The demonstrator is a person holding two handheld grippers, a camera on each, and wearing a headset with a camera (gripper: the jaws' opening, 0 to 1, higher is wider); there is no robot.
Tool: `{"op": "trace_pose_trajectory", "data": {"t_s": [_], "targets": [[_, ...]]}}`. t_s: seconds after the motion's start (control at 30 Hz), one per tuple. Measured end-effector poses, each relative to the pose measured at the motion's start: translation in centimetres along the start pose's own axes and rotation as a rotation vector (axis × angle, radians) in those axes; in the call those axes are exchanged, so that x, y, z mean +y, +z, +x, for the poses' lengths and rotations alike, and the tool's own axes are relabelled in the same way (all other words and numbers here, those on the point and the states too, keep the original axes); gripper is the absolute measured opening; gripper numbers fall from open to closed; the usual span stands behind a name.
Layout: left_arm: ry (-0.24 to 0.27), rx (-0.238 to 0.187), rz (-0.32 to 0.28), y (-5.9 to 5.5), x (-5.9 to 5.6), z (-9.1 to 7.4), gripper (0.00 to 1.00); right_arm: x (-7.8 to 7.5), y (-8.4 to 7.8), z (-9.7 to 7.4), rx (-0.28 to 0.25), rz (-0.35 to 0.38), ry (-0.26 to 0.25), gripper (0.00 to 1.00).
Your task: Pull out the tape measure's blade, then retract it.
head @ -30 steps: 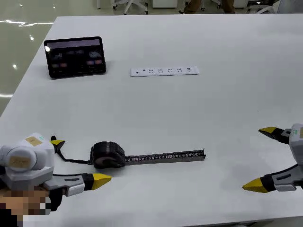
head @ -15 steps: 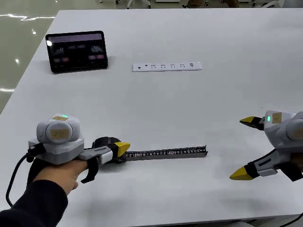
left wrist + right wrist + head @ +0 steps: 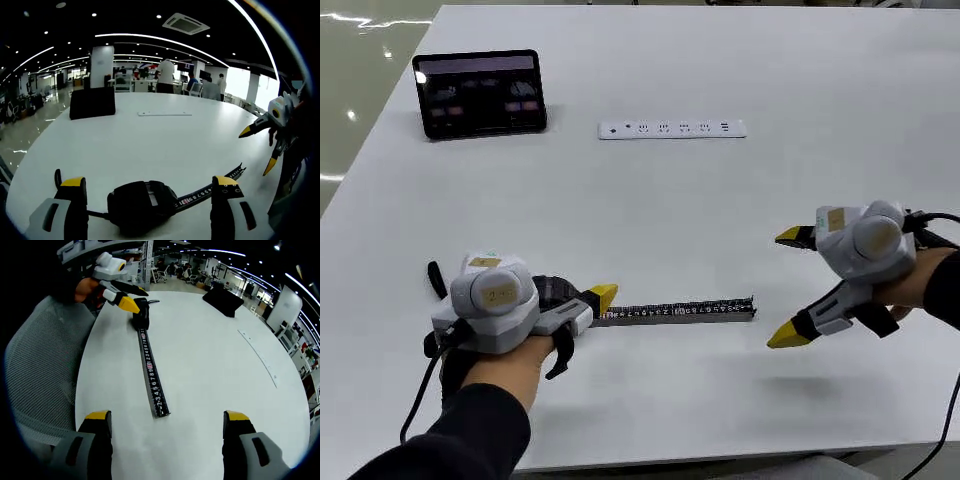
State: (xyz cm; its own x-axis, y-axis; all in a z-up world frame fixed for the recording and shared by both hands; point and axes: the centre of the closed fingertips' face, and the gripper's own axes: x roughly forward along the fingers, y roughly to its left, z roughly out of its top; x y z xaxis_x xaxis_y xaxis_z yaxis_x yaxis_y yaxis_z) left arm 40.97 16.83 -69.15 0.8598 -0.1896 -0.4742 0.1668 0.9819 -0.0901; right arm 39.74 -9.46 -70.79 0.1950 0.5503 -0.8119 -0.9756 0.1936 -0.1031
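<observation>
White and broad, a table (image 3: 650, 210) is seen in an open office, with a black tablet propped upright on its stand (image 3: 480, 93) near the far left corner. At the near left, the left gripper (image 3: 150, 184), grey-bodied with yellow-tipped jaws, is held low over the surface. Its jaws are spread wide and set on either side of a black, rounded tape measure case (image 3: 142, 206), with a gap visible between the case and each jaw, so nothing is clamped. From the case a dark, flat blade with pale printed numbers (image 3: 675, 311) is laid along the table toward the right, and a long white power strip (image 3: 672, 129) is seen well beyond it, toward the far edge. The blade's end hook (image 3: 162, 413) is found just ahead of the right gripper (image 3: 784, 287), whose jaws are likewise spread wide and closed on nothing; the hook is faced by the gap between them but is not touched. The pull-out is judged to be done or nearly so, since a good length of blade is out of the case. Retraction is judged to be what is left: the blade is not yet drawn in, and neither case nor hook is gripped.
</observation>
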Motion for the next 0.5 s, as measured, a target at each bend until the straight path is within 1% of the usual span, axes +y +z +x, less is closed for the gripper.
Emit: {"op": "trace_pose_trajectory", "data": {"t_s": [0.1, 0.13, 0.17, 0.23, 0.27, 0.3, 0.37, 0.43, 0.5], "targets": [[0.000, -0.017, 0.028, -0.1, 0.6, 0.4, 1.00, 0.0, 0.2, 1.0, 0.014, -0.026, 0.041, 0.79], [0.006, -0.017, 0.036, -0.2, 0.8, 0.6, 1.00, 0.1, 0.2, 1.3, 0.016, -0.038, 0.049, 0.75], [0.012, -0.006, 0.039, -0.5, 1.1, 0.8, 1.00, 0.3, 0.1, 1.6, 0.023, -0.043, 0.065, 0.71], [0.021, -0.005, 0.042, -0.8, 1.4, 1.0, 1.00, 0.8, -0.3, 2.1, 0.039, -0.022, 0.102, 0.61], [0.024, -0.009, 0.043, -0.8, 1.5, 1.0, 1.00, 0.7, -0.5, 2.3, 0.044, -0.032, 0.104, 0.58], [0.020, -0.009, 0.037, -0.8, 1.5, 1.2, 1.00, 0.8, -0.9, 2.6, 0.062, -0.045, 0.110, 0.57], [0.019, -0.005, 0.035, -1.0, 1.3, 1.2, 1.00, 1.0, -1.4, 3.0, 0.080, -0.048, 0.123, 0.52], [0.007, -0.002, 0.028, -1.1, 1.0, 1.2, 1.00, 1.1, -1.6, 3.3, 0.085, -0.066, 0.130, 0.45], [0.001, 0.001, 0.025, -1.2, 0.9, 1.2, 1.00, 1.3, -1.9, 3.5, 0.100, -0.076, 0.145, 0.41]]}}
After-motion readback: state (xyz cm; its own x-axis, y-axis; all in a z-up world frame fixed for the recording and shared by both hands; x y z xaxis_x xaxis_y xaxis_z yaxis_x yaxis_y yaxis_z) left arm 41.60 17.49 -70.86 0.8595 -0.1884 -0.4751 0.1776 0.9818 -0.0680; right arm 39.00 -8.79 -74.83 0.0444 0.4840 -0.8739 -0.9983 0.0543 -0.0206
